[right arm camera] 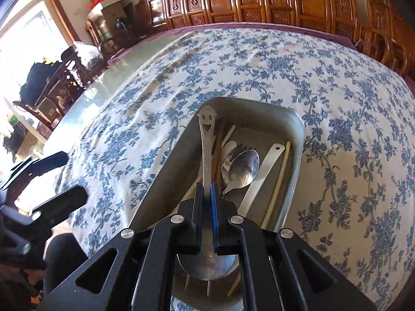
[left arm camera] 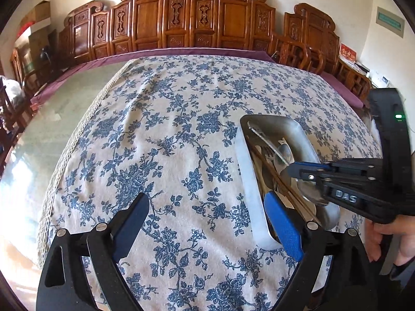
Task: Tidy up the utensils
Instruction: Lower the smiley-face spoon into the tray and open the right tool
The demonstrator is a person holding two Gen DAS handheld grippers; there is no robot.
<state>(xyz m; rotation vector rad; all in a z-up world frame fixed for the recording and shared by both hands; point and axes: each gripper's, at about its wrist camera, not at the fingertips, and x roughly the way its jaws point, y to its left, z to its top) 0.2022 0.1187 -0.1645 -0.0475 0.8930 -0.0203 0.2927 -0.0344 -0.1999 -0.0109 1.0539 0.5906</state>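
A metal tray (right arm camera: 166,171) on the flowered tablecloth holds a steel spoon (right arm camera: 243,168), a fork, a flat white-handled utensil (right arm camera: 264,171) and pale chopsticks (right arm camera: 281,176). My right gripper (right arm camera: 206,189) is shut on the handle of a smiley-face spoon (right arm camera: 206,140). It holds that spoon over the tray, bowl end towards me. In the left wrist view the right gripper (left arm camera: 290,168) reaches in from the right above the tray (left arm camera: 246,168). My left gripper (left arm camera: 206,202) stands open and holds nothing, its blue right pad (left arm camera: 282,225) beside the tray's near left wall.
The tablecloth (left arm camera: 168,129) covers most of a glass-topped table, with bare glass (left arm camera: 64,108) to the left. Carved wooden panels (left arm camera: 181,20) and chairs line the far side. A hand (left arm camera: 389,238) grips the right tool at the right edge.
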